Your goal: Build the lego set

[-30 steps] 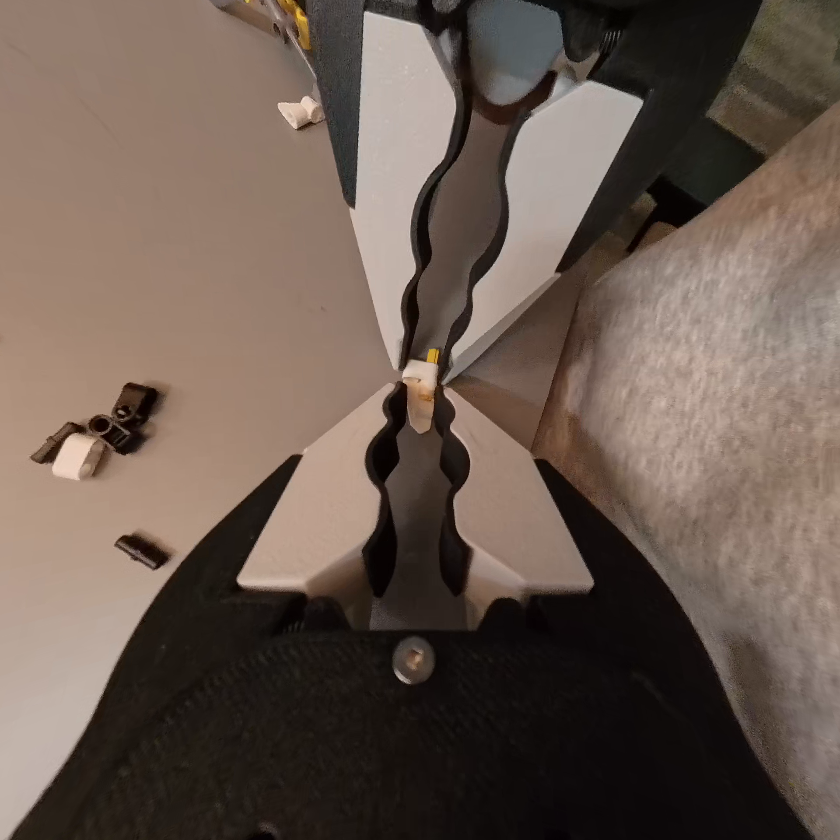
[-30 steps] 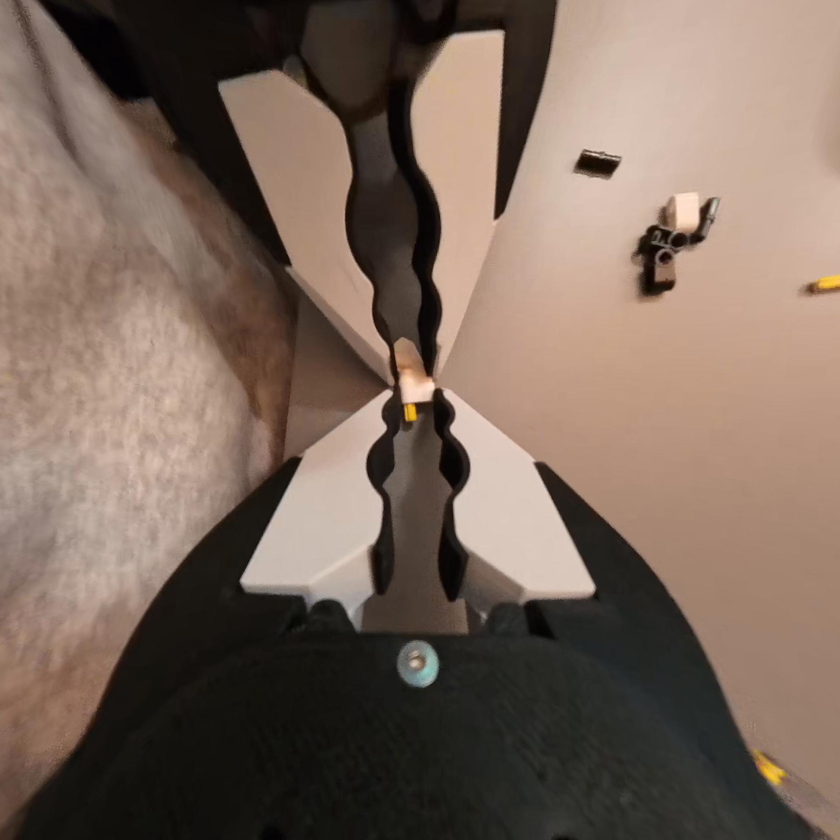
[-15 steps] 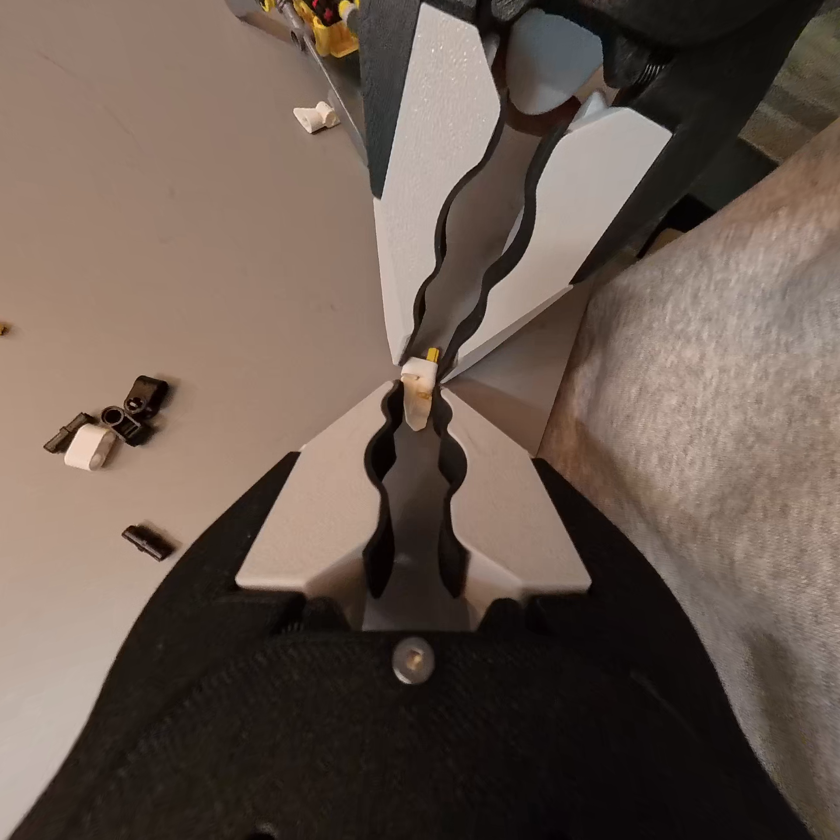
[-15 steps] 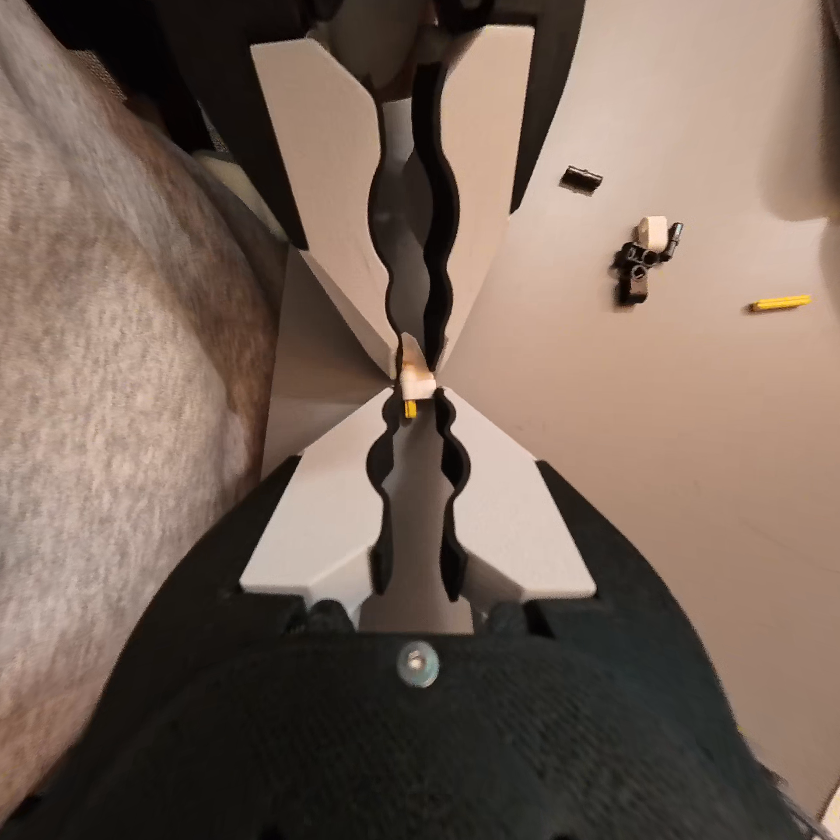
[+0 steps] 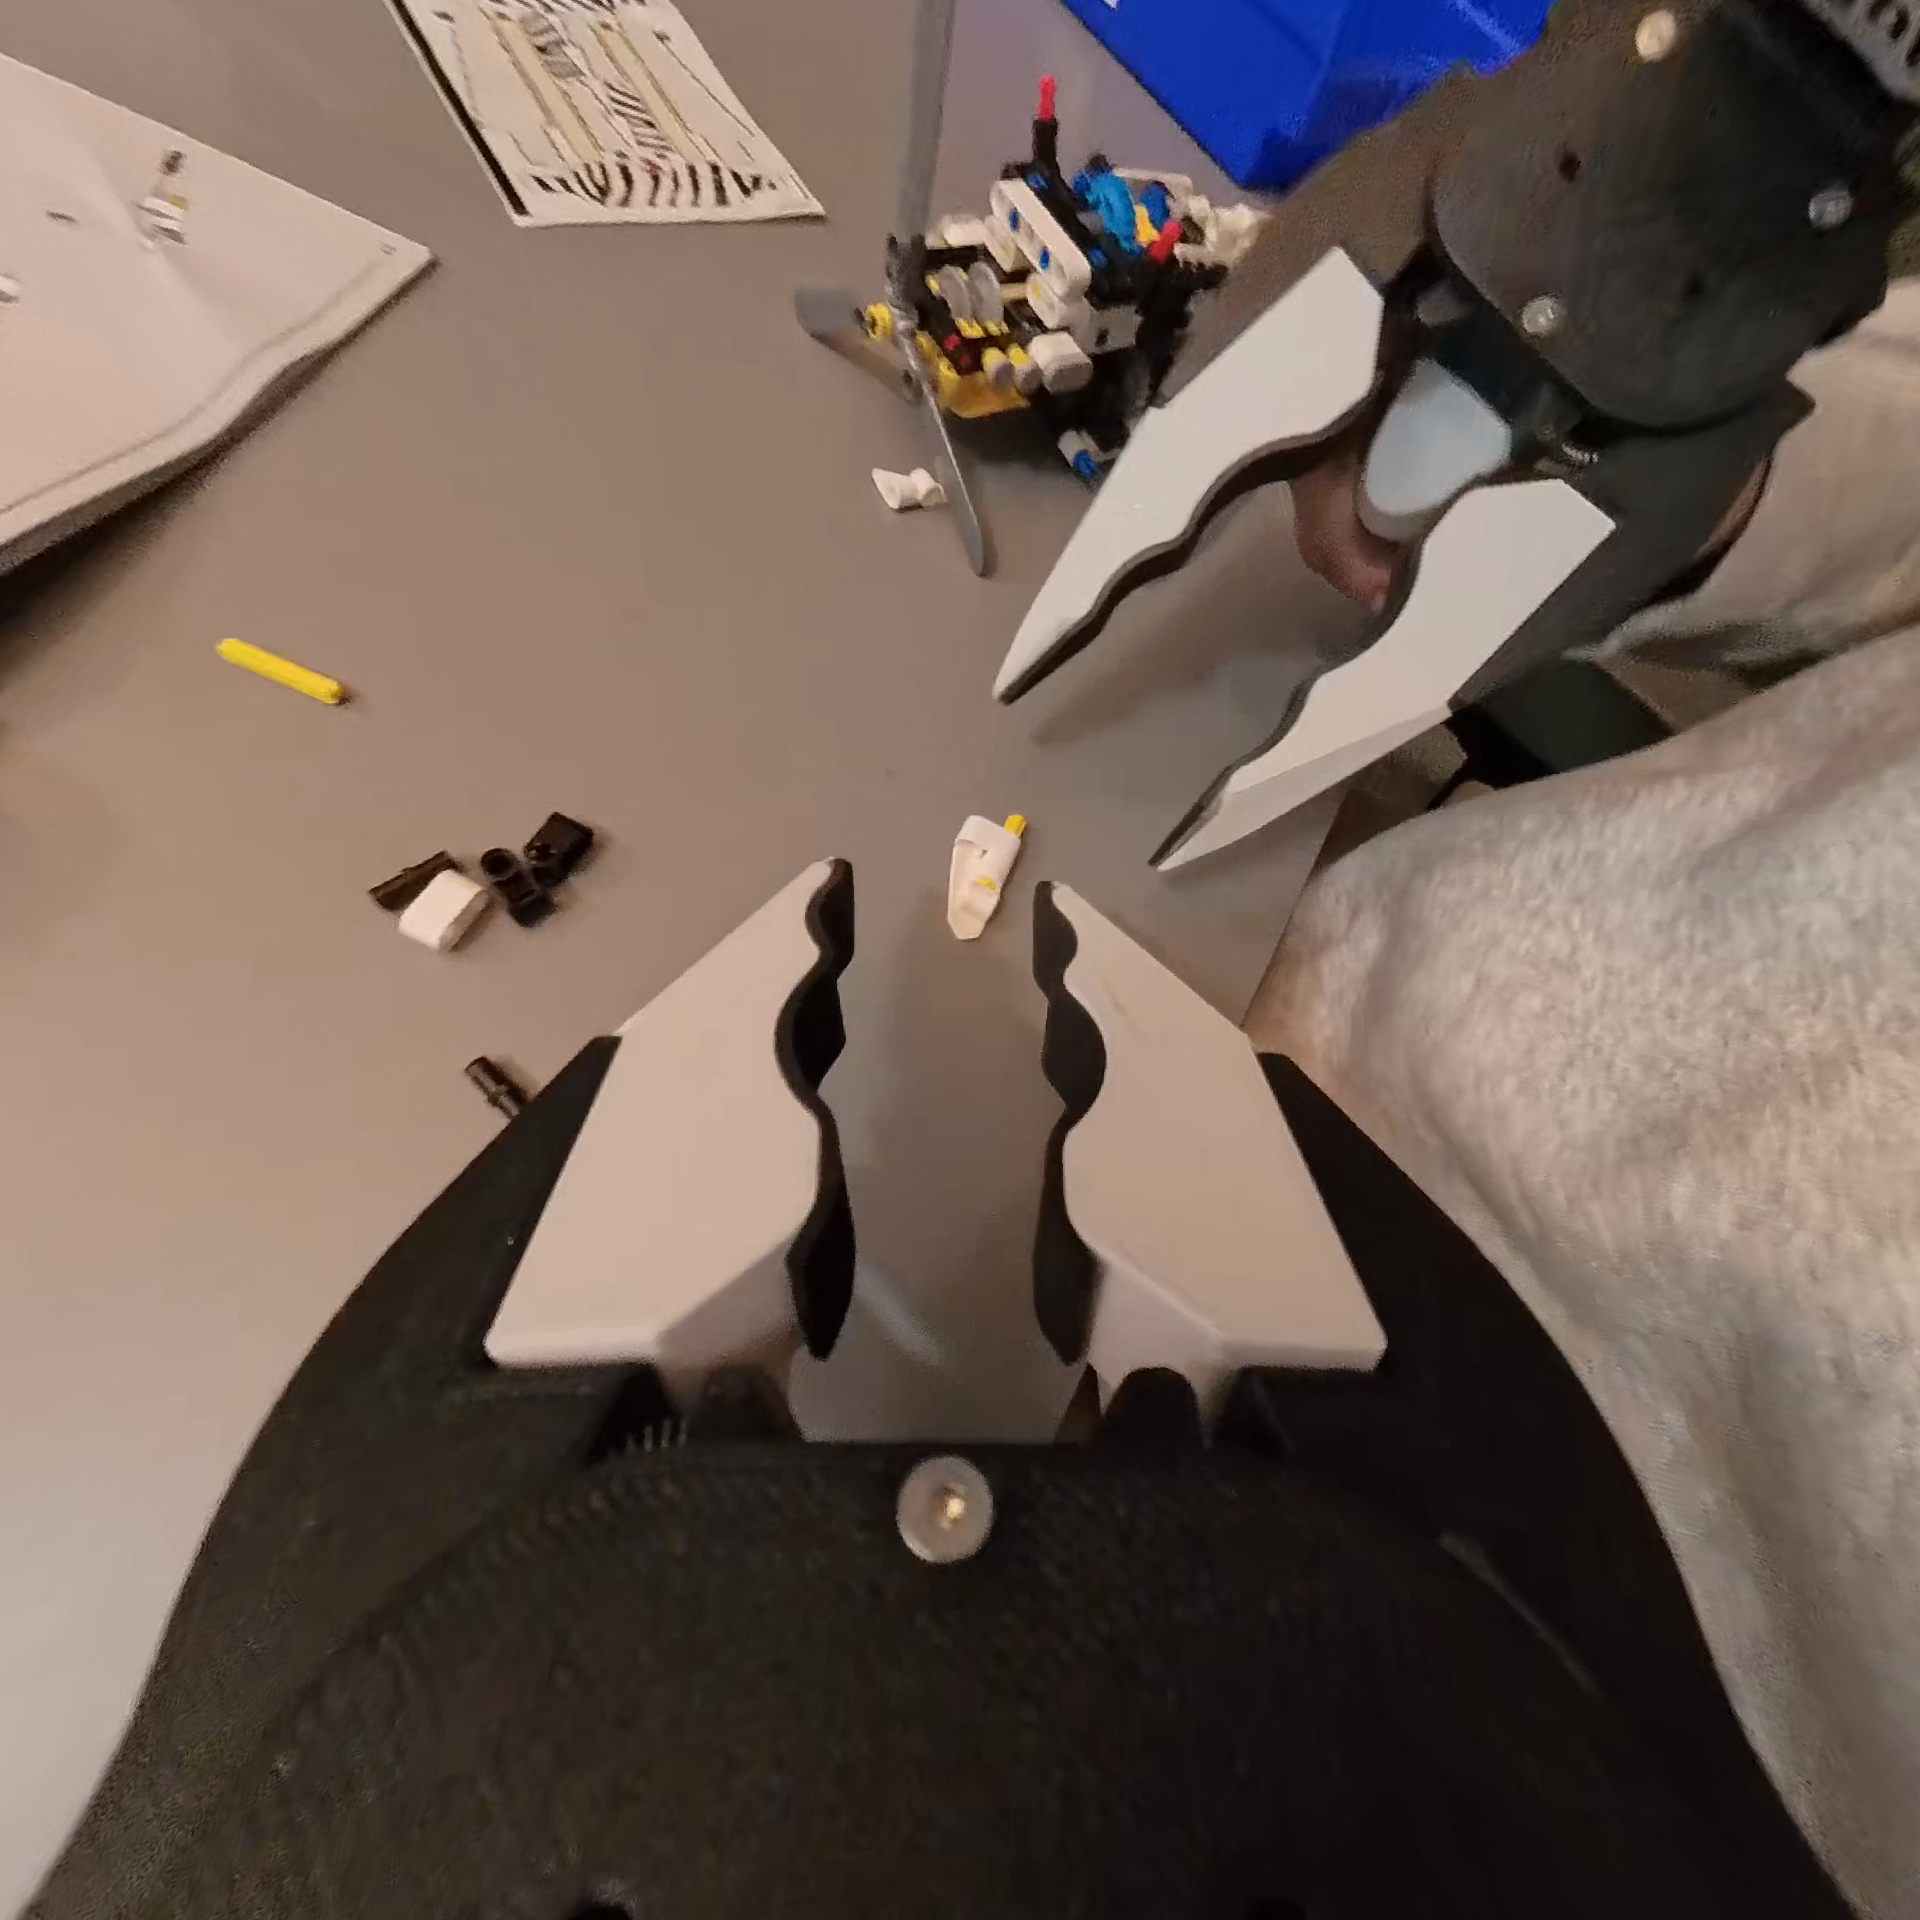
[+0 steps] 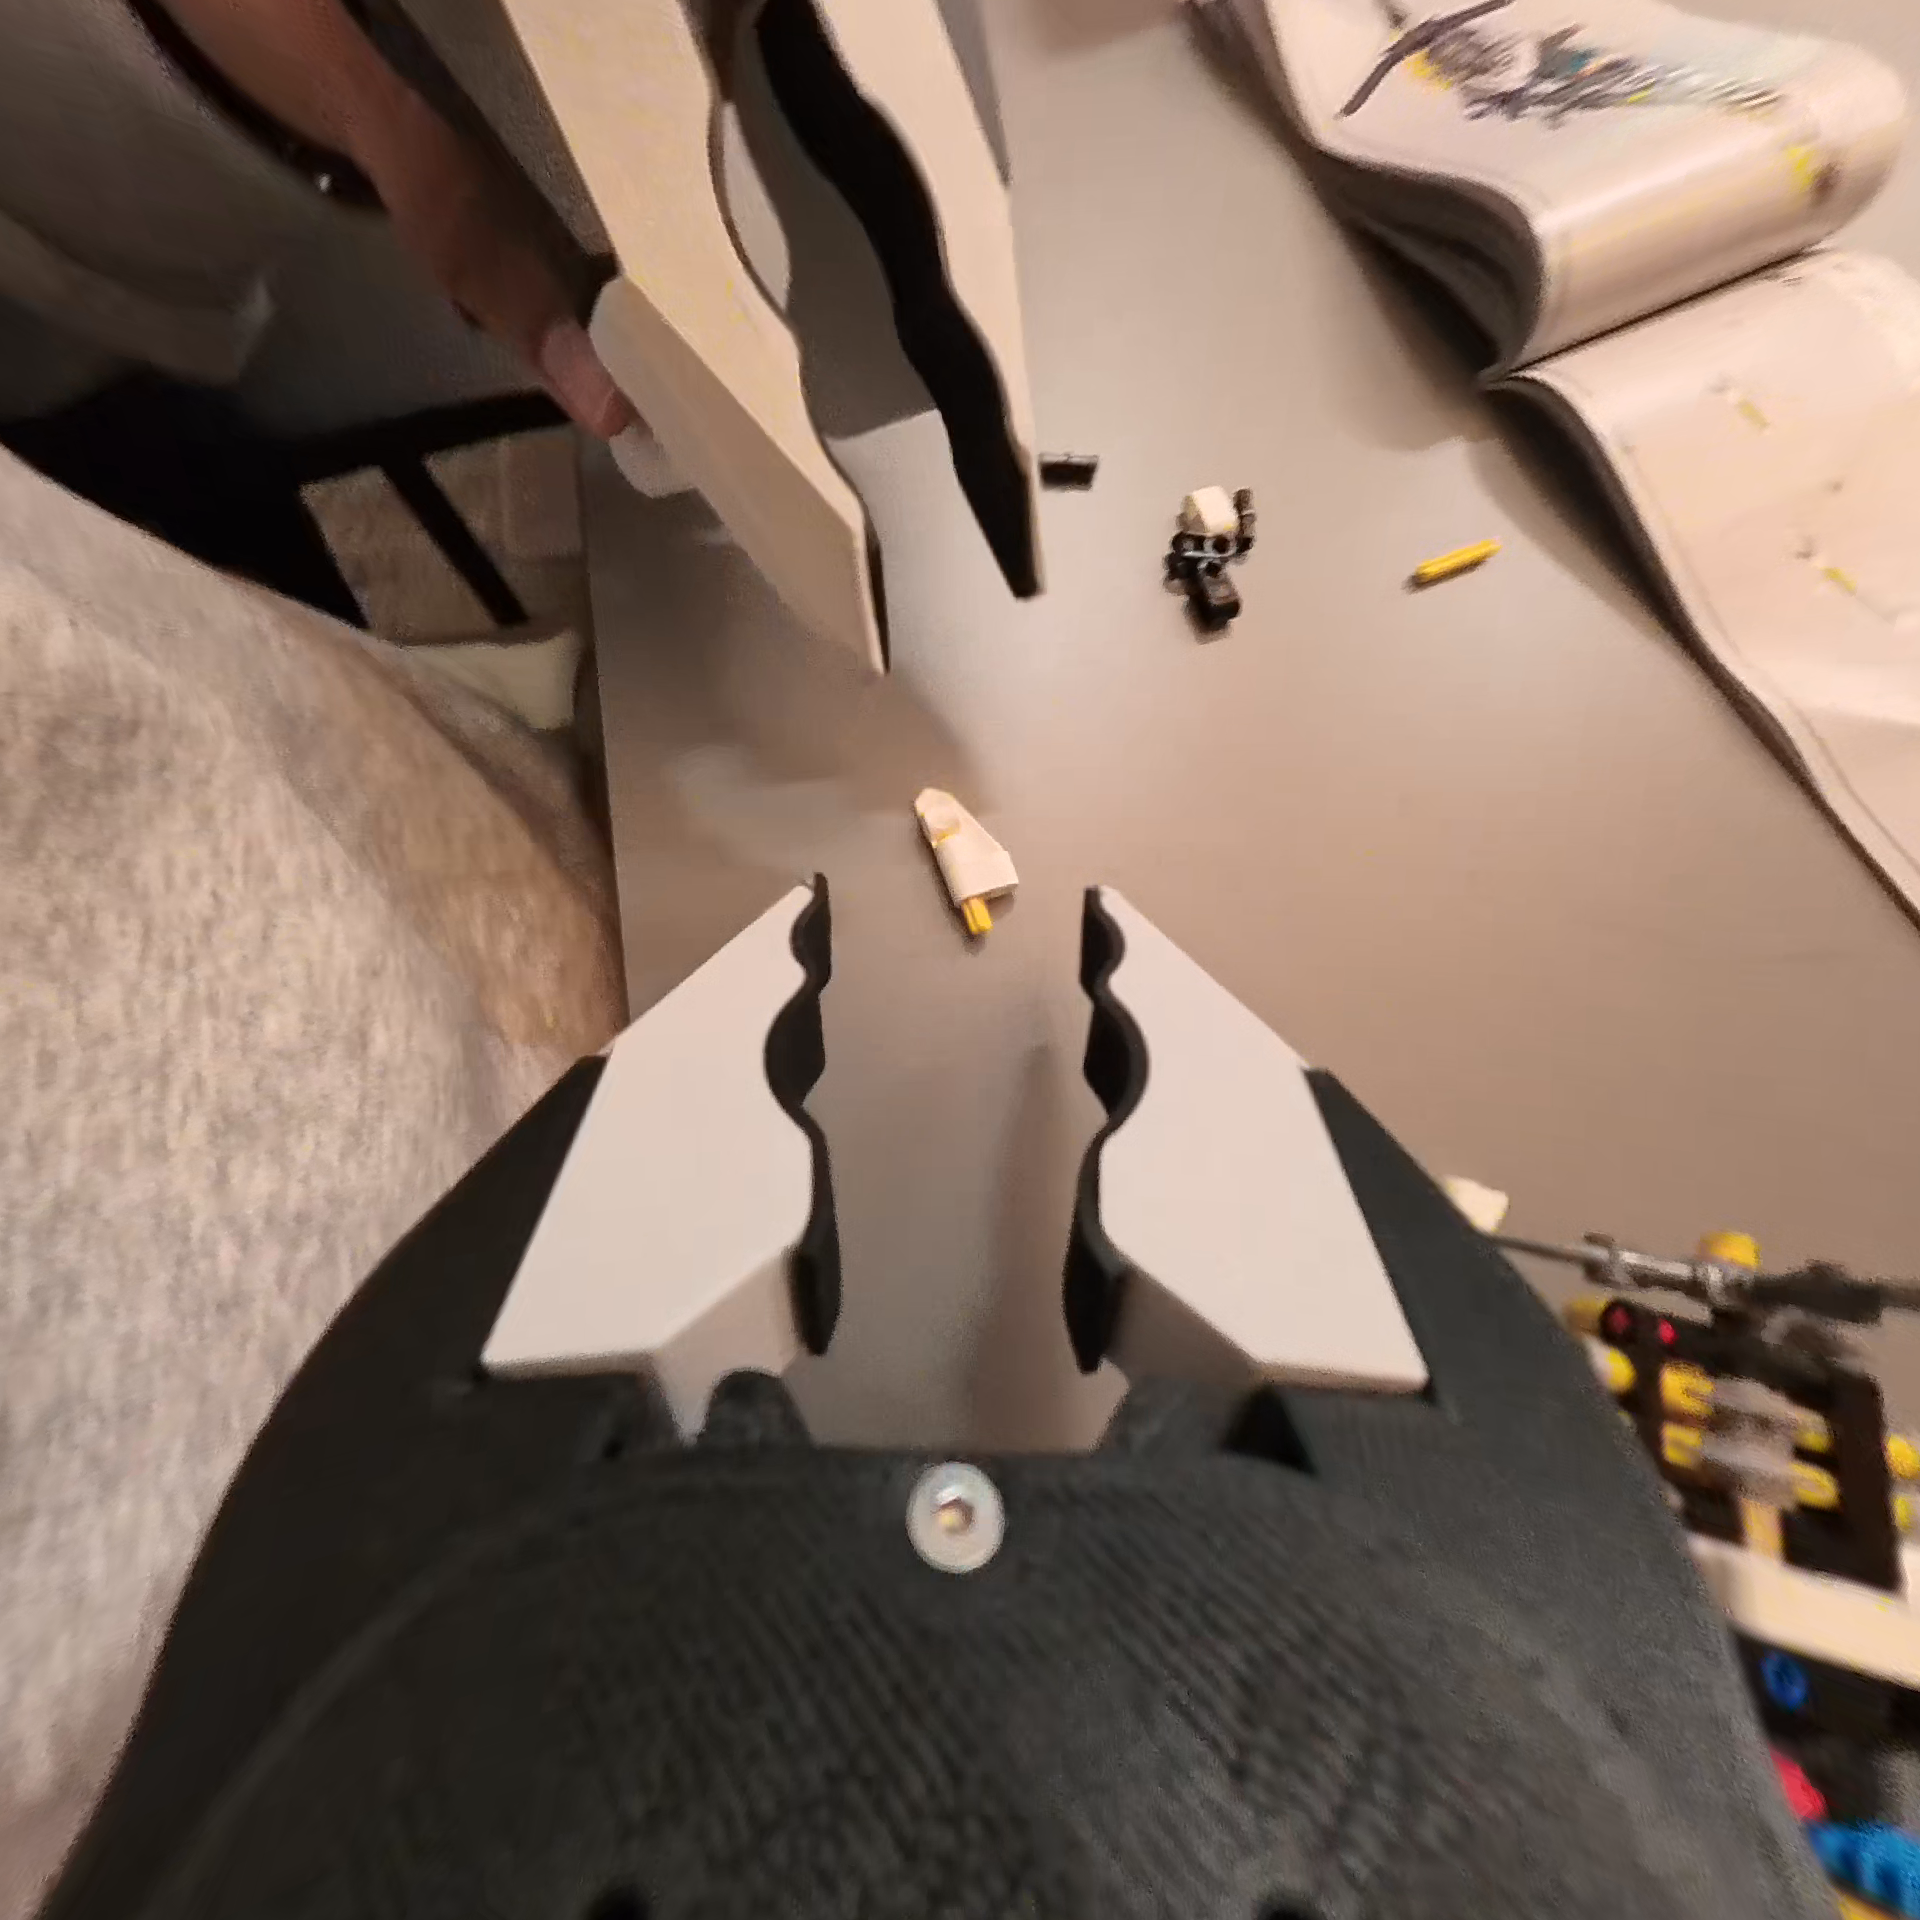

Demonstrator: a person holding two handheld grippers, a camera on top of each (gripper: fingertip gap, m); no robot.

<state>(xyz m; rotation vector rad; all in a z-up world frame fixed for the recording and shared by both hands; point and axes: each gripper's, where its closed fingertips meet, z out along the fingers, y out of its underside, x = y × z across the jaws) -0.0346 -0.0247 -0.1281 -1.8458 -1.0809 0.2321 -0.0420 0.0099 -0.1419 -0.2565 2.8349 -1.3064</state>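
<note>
Left tongs and right tongs both gape empty; small white brick with yellow pin lies on grey tabletop between them.

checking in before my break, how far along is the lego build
Done: the partly built model stands on the table. In hand: nothing; the left gripper and right gripper are open, the white piece with yellow pin lying between them. Left: loose black pieces.
</note>
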